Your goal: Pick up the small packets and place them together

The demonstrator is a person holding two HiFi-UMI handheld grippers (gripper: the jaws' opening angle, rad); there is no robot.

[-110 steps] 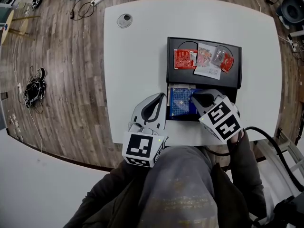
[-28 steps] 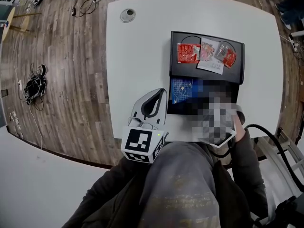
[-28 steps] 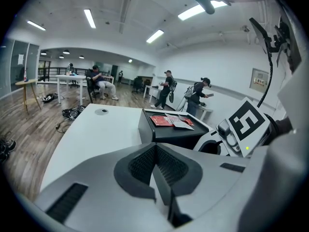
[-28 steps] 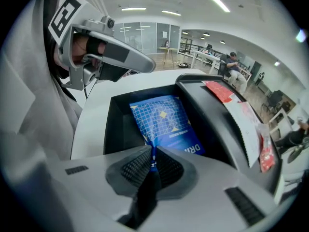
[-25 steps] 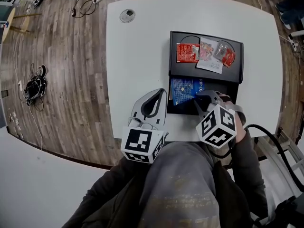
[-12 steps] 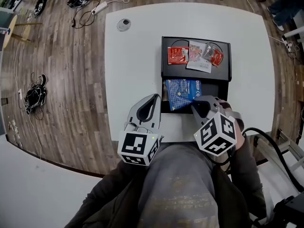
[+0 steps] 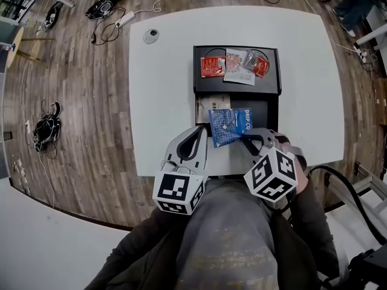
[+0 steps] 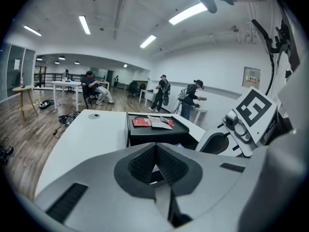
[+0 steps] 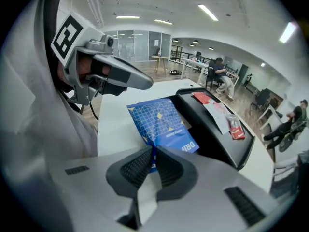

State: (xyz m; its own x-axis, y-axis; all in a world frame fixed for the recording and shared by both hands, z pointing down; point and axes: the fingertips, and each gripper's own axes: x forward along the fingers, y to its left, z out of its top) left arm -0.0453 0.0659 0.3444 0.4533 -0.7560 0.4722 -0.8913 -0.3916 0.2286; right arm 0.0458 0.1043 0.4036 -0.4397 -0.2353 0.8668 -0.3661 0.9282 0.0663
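As the head view shows, our right claw [image 7: 245, 136] pinches the blue packet [image 7: 228, 125]; the small packets [image 7: 213, 67] lie well beyond it on the tray [image 7: 266, 88]. Left gripper view: our left claw [image 8: 155, 164] is clenched, empty. Right gripper view confirms the pinch. Next, we judge: carry it to them.

Blue grid-patterned packet [image 7: 228, 125], black tray [image 7: 237, 91]
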